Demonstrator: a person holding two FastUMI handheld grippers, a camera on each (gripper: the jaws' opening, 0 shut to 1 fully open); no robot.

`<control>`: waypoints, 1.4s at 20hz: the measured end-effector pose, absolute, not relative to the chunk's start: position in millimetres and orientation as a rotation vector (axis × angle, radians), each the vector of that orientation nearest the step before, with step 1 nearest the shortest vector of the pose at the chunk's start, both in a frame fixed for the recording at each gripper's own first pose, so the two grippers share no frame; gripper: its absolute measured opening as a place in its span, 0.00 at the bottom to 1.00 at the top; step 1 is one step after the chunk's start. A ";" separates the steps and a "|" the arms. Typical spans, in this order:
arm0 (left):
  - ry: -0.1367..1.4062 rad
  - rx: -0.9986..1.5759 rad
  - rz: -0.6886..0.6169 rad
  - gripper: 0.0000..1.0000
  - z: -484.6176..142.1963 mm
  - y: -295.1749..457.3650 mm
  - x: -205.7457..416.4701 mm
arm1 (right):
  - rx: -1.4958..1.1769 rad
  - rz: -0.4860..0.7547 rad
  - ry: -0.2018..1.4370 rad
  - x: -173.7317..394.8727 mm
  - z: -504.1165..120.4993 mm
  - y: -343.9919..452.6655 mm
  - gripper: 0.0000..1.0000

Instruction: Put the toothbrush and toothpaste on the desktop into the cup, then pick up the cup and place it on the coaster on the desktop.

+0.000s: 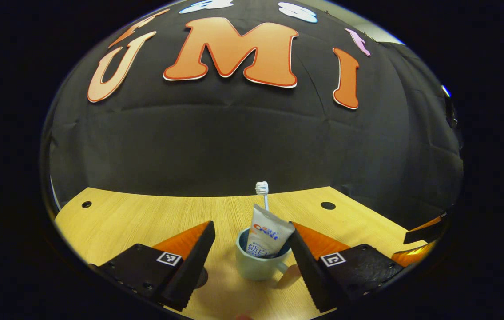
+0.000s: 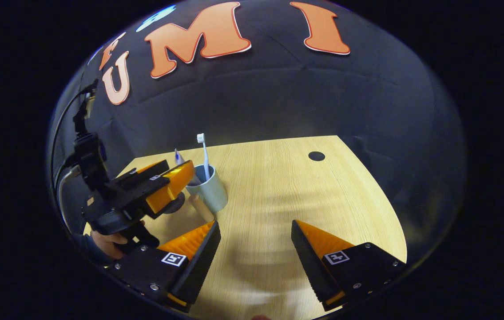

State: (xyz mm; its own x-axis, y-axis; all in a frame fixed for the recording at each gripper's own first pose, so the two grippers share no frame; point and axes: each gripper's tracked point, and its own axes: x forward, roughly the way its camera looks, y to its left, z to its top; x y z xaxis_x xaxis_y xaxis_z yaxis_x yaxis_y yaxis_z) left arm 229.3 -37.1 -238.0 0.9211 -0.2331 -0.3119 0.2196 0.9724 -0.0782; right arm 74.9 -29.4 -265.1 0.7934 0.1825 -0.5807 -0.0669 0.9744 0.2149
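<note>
Left tongs (image 1: 252,255) spread wide, straddled the cup (image 1: 258,262) without touching, cup dead ahead between the fingers; plainly the nearer pair. Right tongs (image 2: 256,258) also spread, empty, well apart to the cup's right over bare desk (image 2: 305,195). Inside the cup: toothpaste (image 1: 267,238) upright, leaning slightly, crimped end up; toothbrush (image 1: 262,192) behind it, long axis near vertical, bristles up. Handle jutted toward the right finger. Dark round coaster (image 2: 172,205), likely, just beside the cup on its left. Judged next: close on the cup, lift, shift left.
</note>
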 end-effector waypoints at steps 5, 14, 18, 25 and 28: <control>0.295 -0.012 -0.272 0.97 -192.1 -18.5 194.3 | 0.176 0.159 0.648 89.9 -260.4 -9.3 0.97; 0.300 0.022 -0.180 0.97 -123.5 59.9 129.2 | 0.167 0.275 0.700 119.4 -250.8 68.4 0.96; 0.379 0.008 -0.138 0.97 -120.5 88.3 100.2 | 0.143 0.269 0.779 141.0 -264.2 92.1 0.94; 0.662 -0.033 -0.016 0.98 -166.9 130.8 47.2 | 0.066 0.243 0.915 164.0 -303.3 106.6 0.84; 0.870 -0.122 0.000 0.98 -204.1 126.1 0.7 | 0.039 0.228 0.987 166.5 -322.6 108.4 0.73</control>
